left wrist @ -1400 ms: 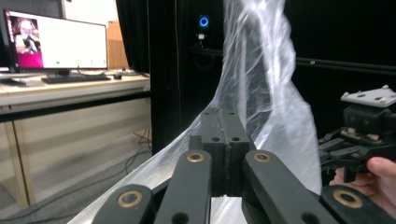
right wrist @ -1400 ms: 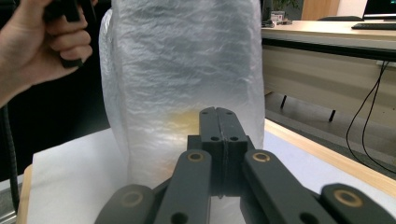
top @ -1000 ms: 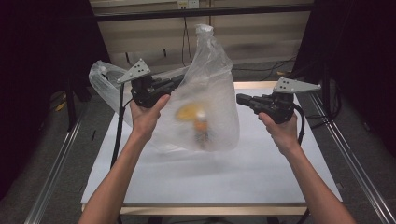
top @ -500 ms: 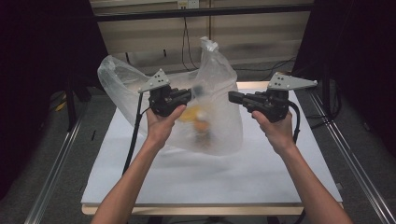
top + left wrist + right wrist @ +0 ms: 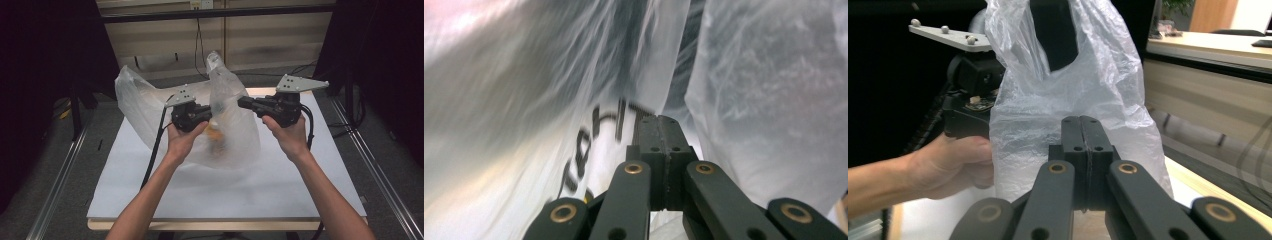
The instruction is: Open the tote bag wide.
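Observation:
A translucent white plastic bag [image 5: 235, 142] stands puffed up over the middle of the white table [image 5: 300, 190], one handle loop [image 5: 216, 60] sticking up. Something orange [image 5: 215, 134] shows blurred through its wall. My left gripper [image 5: 209, 119] is shut on the bag's left side; in the left gripper view its shut tips [image 5: 663, 125] are pressed into plastic [image 5: 749, 100] with black lettering. My right gripper [image 5: 242, 103] is shut, its tips [image 5: 1083, 125] right against the bag [image 5: 1073, 85]; no plastic shows between them. The left hand [image 5: 948, 165] grips its gripper beside the bag.
The table's front edge [image 5: 225, 222] is near the person. Metal rails [image 5: 55, 195] run along the floor on both sides. A dark frame bar [image 5: 215, 12] and hanging cables [image 5: 199, 45] are behind. A wooden bench [image 5: 1208, 47] stands beyond the bag.
The left gripper has carried the bag to the right and slightly toward the person. The bag's loose part has swung out to the left. The right gripper moved a little left, now touching the bag.

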The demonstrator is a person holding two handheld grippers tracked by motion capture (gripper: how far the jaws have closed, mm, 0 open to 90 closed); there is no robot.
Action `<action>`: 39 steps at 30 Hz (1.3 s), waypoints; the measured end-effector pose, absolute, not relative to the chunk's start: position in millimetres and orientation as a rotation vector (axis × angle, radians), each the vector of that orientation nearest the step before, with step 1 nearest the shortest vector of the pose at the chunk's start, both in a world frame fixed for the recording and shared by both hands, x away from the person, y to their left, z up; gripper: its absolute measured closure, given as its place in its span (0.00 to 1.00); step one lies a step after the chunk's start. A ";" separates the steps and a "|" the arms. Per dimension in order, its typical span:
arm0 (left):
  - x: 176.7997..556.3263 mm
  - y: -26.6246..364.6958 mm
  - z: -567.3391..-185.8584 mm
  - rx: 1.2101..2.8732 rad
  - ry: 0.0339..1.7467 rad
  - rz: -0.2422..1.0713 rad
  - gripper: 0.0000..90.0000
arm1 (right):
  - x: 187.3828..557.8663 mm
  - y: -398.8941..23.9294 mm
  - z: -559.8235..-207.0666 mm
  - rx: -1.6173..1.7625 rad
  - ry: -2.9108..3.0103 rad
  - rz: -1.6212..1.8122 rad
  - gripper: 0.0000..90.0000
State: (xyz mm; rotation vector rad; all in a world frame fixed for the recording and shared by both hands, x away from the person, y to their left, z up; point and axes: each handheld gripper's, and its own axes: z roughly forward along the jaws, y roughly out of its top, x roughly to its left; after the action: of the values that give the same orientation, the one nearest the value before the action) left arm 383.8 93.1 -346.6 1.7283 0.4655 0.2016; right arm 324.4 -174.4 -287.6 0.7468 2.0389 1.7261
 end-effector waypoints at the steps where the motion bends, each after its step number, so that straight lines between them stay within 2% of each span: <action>1: 384.8 94.0 -350.4 1.733 0.473 0.200 1.00 | 324.3 -174.9 -287.2 0.748 2.033 1.731 1.00; 14: 381.5 93.8 -361.0 1.755 0.458 0.152 1.00 | 344.3 -151.9 -283.5 0.781 2.033 1.743 1.00; 28: 369.2 124.8 -384.2 1.792 0.493 0.151 1.00 | 352.2 -138.6 -350.9 0.873 2.161 1.683 1.00; 31: 361.8 129.4 -388.3 1.833 0.490 0.178 1.00 | 347.6 -134.8 -357.6 0.856 2.185 1.690 1.00; 39: 352.4 148.2 -397.8 1.843 0.507 0.150 1.00 | 331.0 -112.2 -366.8 0.750 2.284 1.666 1.00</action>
State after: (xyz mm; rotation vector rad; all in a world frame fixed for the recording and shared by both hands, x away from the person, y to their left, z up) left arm 352.4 148.2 -397.8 1.8433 0.5065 0.1501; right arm 331.0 -112.2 -366.8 0.7502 2.2844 1.6656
